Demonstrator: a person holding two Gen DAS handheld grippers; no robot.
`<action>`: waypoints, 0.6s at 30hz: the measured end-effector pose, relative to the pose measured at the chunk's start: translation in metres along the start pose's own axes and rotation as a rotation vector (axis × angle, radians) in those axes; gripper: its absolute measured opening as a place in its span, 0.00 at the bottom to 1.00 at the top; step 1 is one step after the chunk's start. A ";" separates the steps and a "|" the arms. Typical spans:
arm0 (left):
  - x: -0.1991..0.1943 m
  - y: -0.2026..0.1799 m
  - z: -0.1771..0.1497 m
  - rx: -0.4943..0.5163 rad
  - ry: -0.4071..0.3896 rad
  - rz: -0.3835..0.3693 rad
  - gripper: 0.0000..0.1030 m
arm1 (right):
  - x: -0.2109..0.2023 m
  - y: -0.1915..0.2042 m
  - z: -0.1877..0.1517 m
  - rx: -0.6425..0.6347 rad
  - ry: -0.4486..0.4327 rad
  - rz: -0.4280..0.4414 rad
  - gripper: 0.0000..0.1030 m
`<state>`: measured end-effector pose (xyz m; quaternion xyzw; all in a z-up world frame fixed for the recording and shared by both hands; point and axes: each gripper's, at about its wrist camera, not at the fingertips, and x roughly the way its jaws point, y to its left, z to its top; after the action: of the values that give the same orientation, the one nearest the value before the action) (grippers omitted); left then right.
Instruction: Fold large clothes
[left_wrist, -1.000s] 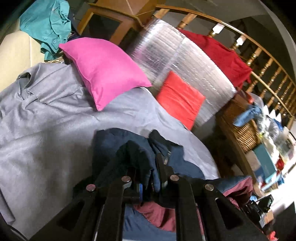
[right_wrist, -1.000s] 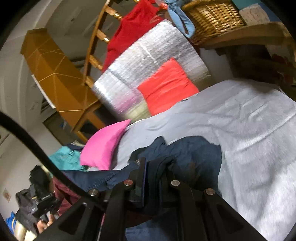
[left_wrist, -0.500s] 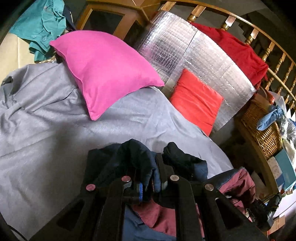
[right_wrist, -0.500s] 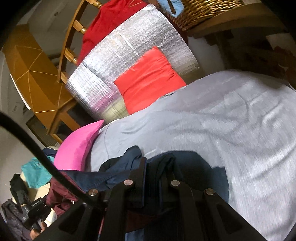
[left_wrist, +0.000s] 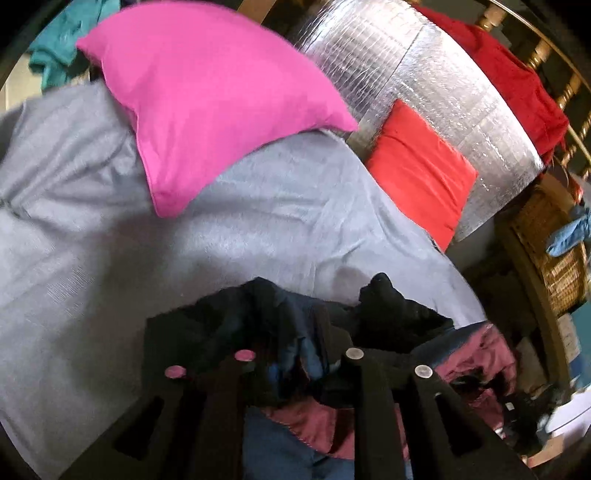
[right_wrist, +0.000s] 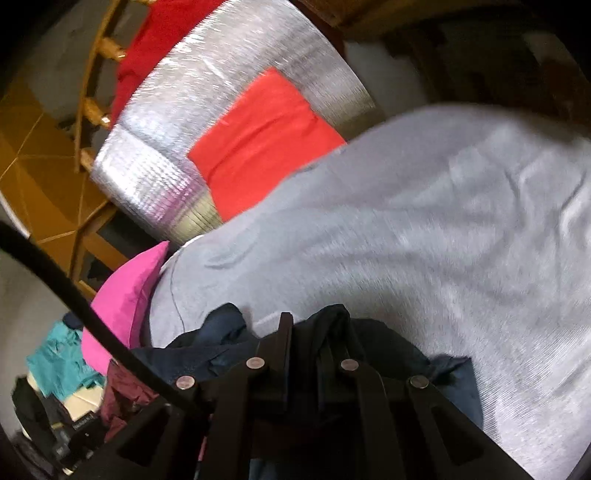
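Note:
A dark navy jacket (left_wrist: 273, 314) with a maroon lining (left_wrist: 476, 354) hangs bunched over the grey bed sheet (left_wrist: 258, 221). My left gripper (left_wrist: 295, 350) is shut on a fold of the jacket, which hides the fingertips. In the right wrist view my right gripper (right_wrist: 306, 332) is shut on another part of the same navy jacket (right_wrist: 218, 339), held just above the grey sheet (right_wrist: 424, 229). The maroon lining (right_wrist: 122, 391) hangs at the lower left.
A pink pillow (left_wrist: 214, 96) and a red pillow (left_wrist: 421, 166) lie at the head of the bed against a silver foil panel (left_wrist: 424, 74). A wicker basket (left_wrist: 550, 251) stands on the right. Teal clothes (right_wrist: 59, 365) lie beyond the pink pillow (right_wrist: 122, 299).
Both grippers have moved forward toward the pillows with the jacket still held; the pillows loom larger and the jacket is drawn further up the sheet.

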<state>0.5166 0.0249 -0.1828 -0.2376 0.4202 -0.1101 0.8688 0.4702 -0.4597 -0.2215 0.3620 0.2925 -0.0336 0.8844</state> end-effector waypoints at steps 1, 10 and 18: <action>0.001 0.001 0.000 -0.012 0.006 -0.008 0.20 | 0.003 -0.005 0.001 0.034 0.016 0.011 0.13; -0.057 -0.010 0.005 -0.063 -0.146 -0.181 0.83 | -0.028 -0.002 0.003 0.082 -0.044 0.130 0.81; -0.082 -0.010 -0.012 -0.040 -0.114 0.041 0.86 | -0.060 0.045 -0.007 -0.077 -0.042 0.150 0.78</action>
<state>0.4565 0.0440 -0.1285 -0.2522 0.3769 -0.0702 0.8885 0.4294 -0.4309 -0.1648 0.3479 0.2469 0.0363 0.9037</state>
